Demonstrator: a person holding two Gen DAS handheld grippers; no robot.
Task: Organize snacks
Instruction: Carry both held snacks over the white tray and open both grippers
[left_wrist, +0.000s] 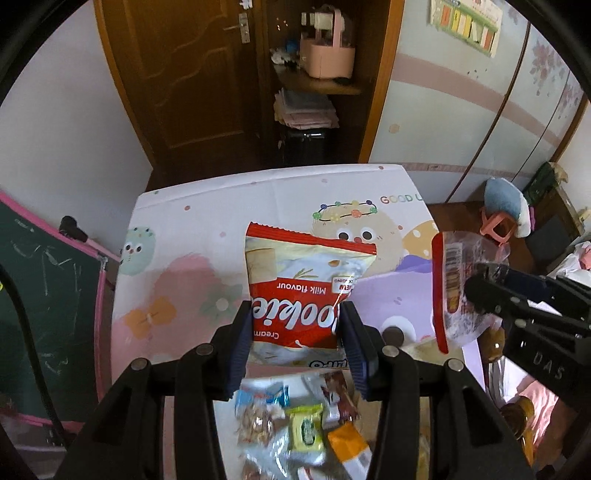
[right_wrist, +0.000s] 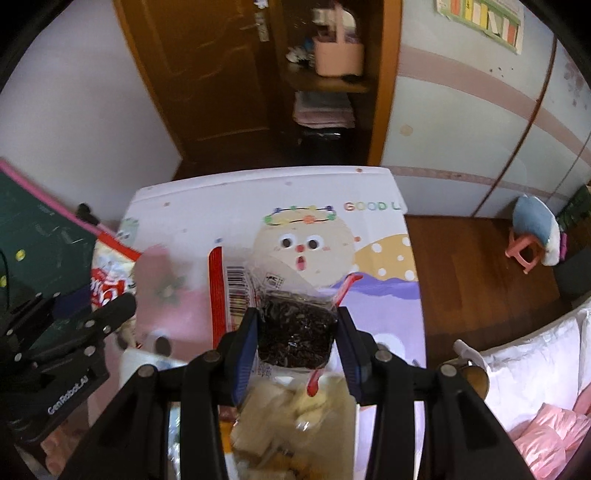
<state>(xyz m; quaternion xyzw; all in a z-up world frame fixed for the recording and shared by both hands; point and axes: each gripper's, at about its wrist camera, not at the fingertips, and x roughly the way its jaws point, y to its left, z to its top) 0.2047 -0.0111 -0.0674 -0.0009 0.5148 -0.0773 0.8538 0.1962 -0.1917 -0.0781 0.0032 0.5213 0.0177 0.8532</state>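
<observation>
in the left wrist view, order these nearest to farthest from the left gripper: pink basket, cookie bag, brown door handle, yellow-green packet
From the left gripper:
1. cookie bag, clamped between its fingers
2. yellow-green packet, just below, in the snack pile
3. pink basket and brown door handle, both far back; too close to call

– Tally?
– Two grippers: my left gripper (left_wrist: 295, 343) and my right gripper (right_wrist: 293, 345).
– Held packets?
– Two: one red cookie bag (left_wrist: 299, 291), one clear packet of dark snack (right_wrist: 291, 325).
– Loose?
– One heap of small snack packets (left_wrist: 295, 424); number uncertain. One table (left_wrist: 207, 206).
</observation>
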